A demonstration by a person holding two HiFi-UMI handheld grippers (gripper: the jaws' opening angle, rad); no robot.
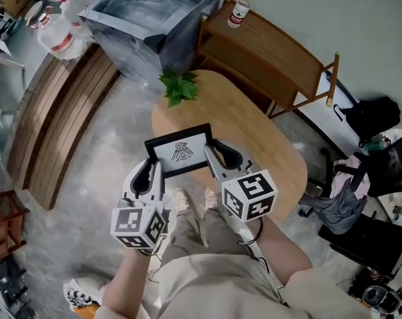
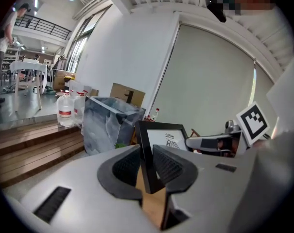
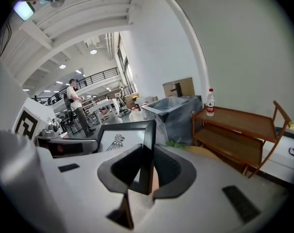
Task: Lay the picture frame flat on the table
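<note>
At the far left, brown wooden steps (image 1: 54, 125) run along the floor, with large clear water bottles (image 1: 58, 35) above them. Next to these stands a big grey plastic-wrapped box (image 1: 154, 18).

The left gripper (image 1: 149, 171) is closed narrowly on the left edge of the black picture frame (image 1: 179, 150), which has a white print. The frame is held over the near end of the oval light-wood table (image 1: 274, 151), its face tilted upward. I cannot tell whether its lower edge touches the table.

A small green leafy plant (image 1: 179, 87) stands at the far end of the table, behind the frame and apart from it.

The right gripper (image 1: 220, 157) is clamped on the frame's right edge.

Further right is a brown wooden bench (image 1: 280, 52) carrying a small clear bottle with a red cap (image 1: 238, 10), and a black bag (image 1: 373, 115) lies on the floor.
</note>
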